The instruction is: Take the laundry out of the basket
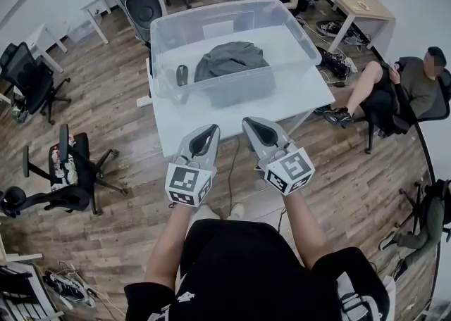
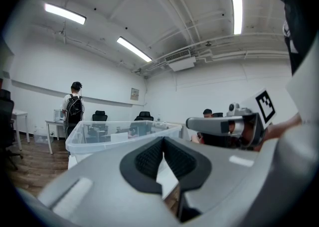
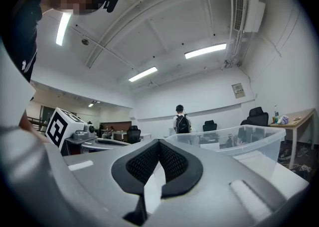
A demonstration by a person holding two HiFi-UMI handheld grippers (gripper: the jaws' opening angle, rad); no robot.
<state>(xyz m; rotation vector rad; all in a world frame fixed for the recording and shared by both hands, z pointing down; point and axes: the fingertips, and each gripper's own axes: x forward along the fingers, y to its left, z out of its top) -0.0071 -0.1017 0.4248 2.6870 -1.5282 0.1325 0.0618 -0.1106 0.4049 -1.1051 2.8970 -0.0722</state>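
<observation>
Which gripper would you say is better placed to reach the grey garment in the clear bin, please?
Right, only marginally. The right gripper and left gripper are both shut, empty and short of the bin; the right one's tip sits slightly nearer the garment.

No text readable, wall sign (image 2: 134,93) — too small

The laundry (image 1: 231,59) is dark grey, the basket (image 1: 166,45) clear and colourless, the desk (image 1: 184,128) white, and the floor (image 1: 116,112) brown wood plank. The left gripper (image 1: 209,130) and right gripper (image 1: 251,123) are pale grey with black ribbed pads (image 2: 144,161). Their cubes (image 1: 189,184) bear black-and-white square markers.
</observation>
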